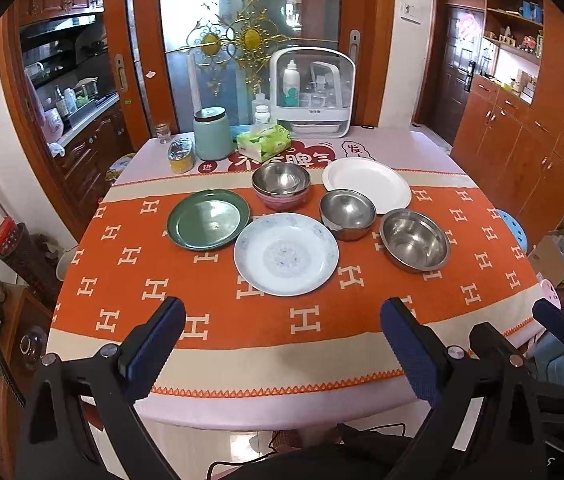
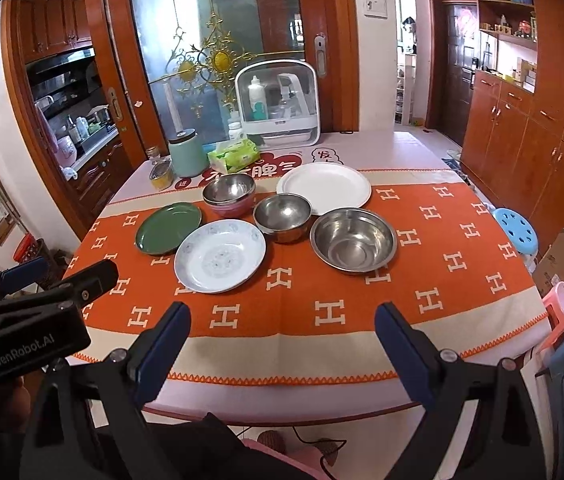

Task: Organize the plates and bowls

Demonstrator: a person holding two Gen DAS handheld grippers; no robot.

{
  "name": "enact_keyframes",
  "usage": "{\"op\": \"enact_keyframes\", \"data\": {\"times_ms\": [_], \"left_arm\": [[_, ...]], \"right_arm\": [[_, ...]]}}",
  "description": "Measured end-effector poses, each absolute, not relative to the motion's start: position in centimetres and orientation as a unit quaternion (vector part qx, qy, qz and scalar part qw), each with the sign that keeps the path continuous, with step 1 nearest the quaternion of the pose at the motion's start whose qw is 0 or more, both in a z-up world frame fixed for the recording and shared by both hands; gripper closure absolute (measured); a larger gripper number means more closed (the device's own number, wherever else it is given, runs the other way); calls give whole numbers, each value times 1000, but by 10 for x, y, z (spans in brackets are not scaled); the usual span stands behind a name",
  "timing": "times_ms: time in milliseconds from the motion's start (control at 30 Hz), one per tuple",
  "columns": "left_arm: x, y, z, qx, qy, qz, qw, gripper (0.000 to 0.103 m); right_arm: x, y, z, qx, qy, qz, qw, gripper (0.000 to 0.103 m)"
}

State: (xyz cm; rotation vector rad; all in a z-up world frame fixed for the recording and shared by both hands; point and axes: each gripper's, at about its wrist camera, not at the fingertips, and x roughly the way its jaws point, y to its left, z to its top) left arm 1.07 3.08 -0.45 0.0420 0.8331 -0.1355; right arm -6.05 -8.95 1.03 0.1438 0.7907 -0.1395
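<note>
Left wrist view: I hold the left gripper [image 1: 282,340] above the near edge of the table [image 1: 402,144], jaws spread wide, nothing between them. On the orange cloth [image 1: 241,312] I see three plates and three bowl positions. The green plate [image 1: 208,225] lies at left. The patterned plate [image 1: 286,254] lies nearest me, just beside the green one. The white plate [image 1: 366,185] lies at the far right. A steel bowl sits nested in a pink bowl [image 1: 281,199] at the far centre. A small bowl [image 1: 347,214] stands in front of the white plate, overlapping its edge in this view. A wide bowl [image 1: 415,239] stands to the right, apart from the rest. The right gripper [image 1: 550,320] shows at the right edge.

Right wrist view: I hold the right gripper [image 2: 282,336] over the near table edge, jaws equally wide, empty. The wide bowl [image 2: 353,240] lies ahead, the patterned plate [image 2: 220,255] ahead left. The left gripper [image 2: 65,272] enters at left, apart from the dishes.
</note>
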Motion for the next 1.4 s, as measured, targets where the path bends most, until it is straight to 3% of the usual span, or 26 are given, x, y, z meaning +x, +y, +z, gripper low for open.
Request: {"op": "enact_keyframes", "data": {"times_ms": [800,1400], "left_arm": [[56,38,-8,-11,419,-113,901,6],[153,-12,24,9,400,-113,910,6]], "right_arm": [[-64,-110,19,94,338,-141,926,9],[29,-201,28,156,304,-148,928,9]]}}
